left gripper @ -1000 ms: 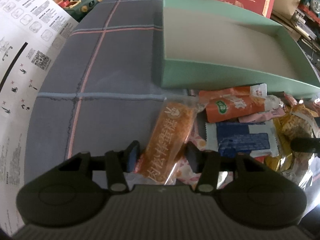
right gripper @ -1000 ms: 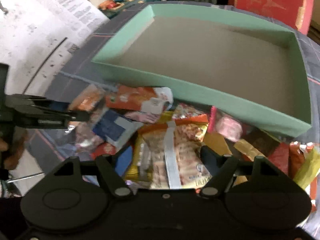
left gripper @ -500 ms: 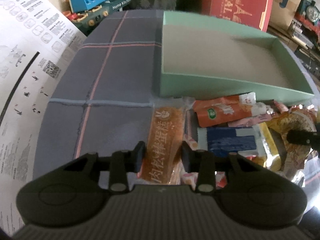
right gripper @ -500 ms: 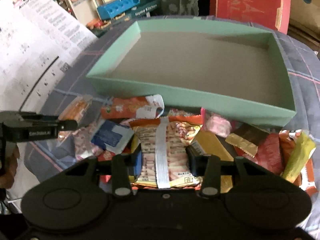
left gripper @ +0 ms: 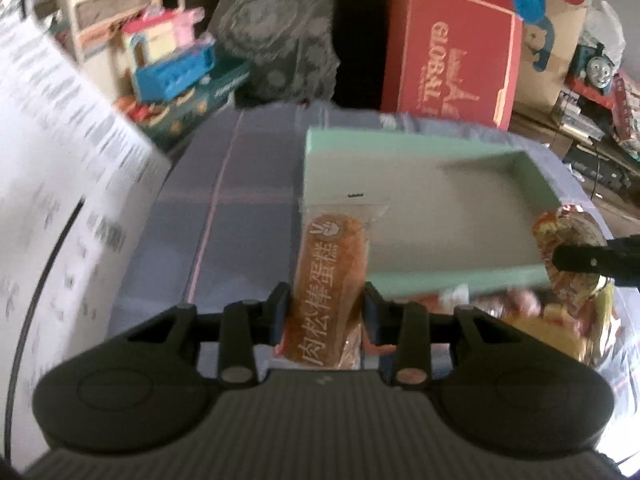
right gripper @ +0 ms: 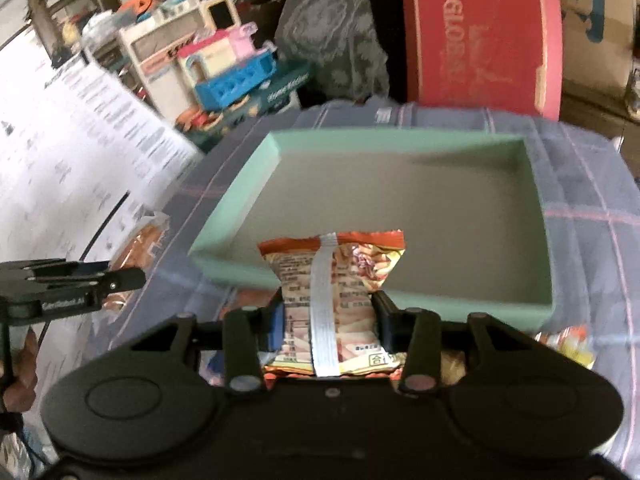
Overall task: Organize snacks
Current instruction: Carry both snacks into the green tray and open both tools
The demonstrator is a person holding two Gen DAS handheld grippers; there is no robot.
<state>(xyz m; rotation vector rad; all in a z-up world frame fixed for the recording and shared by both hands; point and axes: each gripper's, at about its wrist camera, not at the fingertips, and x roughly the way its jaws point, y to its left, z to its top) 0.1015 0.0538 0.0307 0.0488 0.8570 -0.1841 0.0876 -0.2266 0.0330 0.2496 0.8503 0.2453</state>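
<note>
Clamped in the left gripper [left gripper: 325, 310] — an orange cake-bar packet [left gripper: 330, 280], held above the plaid cloth [left gripper: 240, 216] at the near-left corner of the green tray [left gripper: 460, 280]. Pinched in the right gripper [right gripper: 328, 322] — a crinkled snack bag [right gripper: 332, 280], over the tray's near wall. Loose snacks [left gripper: 560, 320] just before the tray.

Orange cake bar [left gripper: 330, 280], crisp packet [right gripper: 334, 280] lifted.

Green box [right gripper: 236, 216] interior clear; near wall [right gripper: 460, 304] blocks low approach.
</note>
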